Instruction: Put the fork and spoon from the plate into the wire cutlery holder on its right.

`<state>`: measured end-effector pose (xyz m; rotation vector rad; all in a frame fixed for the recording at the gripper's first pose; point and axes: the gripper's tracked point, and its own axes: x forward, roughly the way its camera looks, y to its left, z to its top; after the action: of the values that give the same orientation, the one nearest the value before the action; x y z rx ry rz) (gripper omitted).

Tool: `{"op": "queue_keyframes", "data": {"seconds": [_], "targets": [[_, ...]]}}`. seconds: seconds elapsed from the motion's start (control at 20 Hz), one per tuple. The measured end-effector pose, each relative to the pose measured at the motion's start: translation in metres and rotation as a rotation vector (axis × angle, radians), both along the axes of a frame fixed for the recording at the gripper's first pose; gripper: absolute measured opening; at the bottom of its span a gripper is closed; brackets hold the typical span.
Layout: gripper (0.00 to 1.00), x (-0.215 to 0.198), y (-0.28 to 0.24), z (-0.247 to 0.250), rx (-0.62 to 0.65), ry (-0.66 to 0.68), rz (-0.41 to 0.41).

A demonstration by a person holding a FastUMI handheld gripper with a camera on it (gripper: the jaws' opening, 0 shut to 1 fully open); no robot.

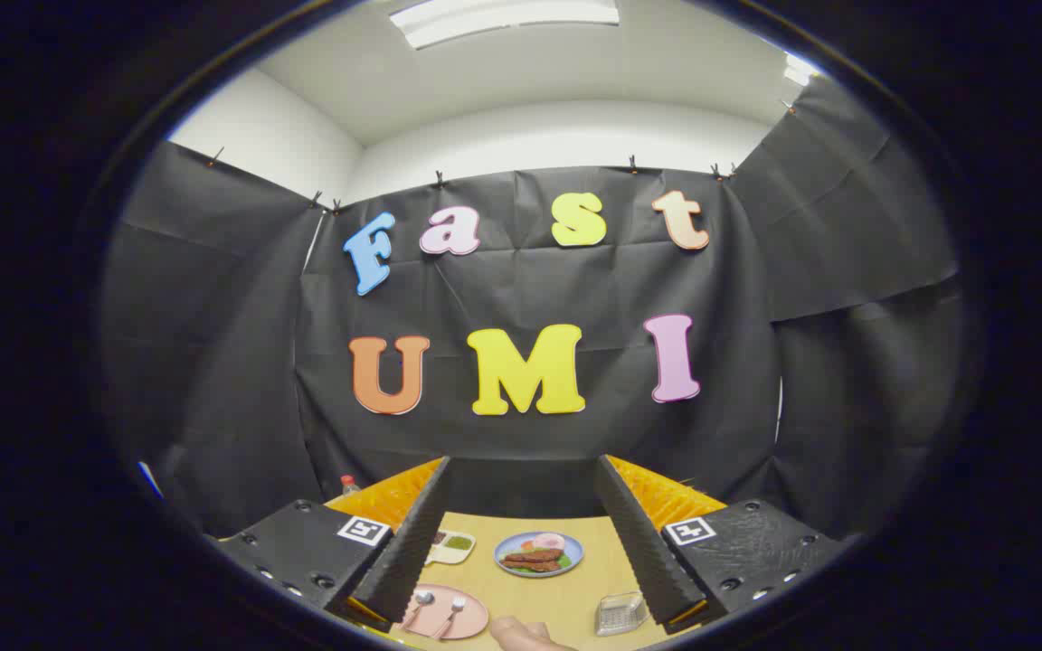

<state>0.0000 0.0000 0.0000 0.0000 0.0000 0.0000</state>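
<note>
Lying side by side on the pink plate [471, 624], the spoon [419, 604] and fork [453, 611] sit left of the wire cutlery holder [621, 613] on our tabletop [602, 561], while our gripper [521, 561] hangs spread wide above, grasping nothing.

The one camera rides on the gripper [521, 533] and looks forward along its two fingers [412, 542], which rise spread apart from the lower middle of the frame. It sits high above the table [530, 592] and faces nearly level toward the booth's back wall [530, 289], so the wall takes the centre and the ceiling [521, 72] the top. The table is a narrow strip at the bottom, seen far off and small between the fingers: a plate [445, 615] at lower left, a holder [620, 613] at lower right.
</note>
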Motion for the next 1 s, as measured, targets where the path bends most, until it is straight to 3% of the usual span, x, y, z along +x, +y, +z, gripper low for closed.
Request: {"op": "queue_keyframes", "data": {"seconds": [0.85,1.0], "targets": [[0.94,0.001,0.022,-0.014,-0.024,0.039,-0.032],[0.94,0.006,0.021,-0.051,-0.051,0.15,-0.048]]}}
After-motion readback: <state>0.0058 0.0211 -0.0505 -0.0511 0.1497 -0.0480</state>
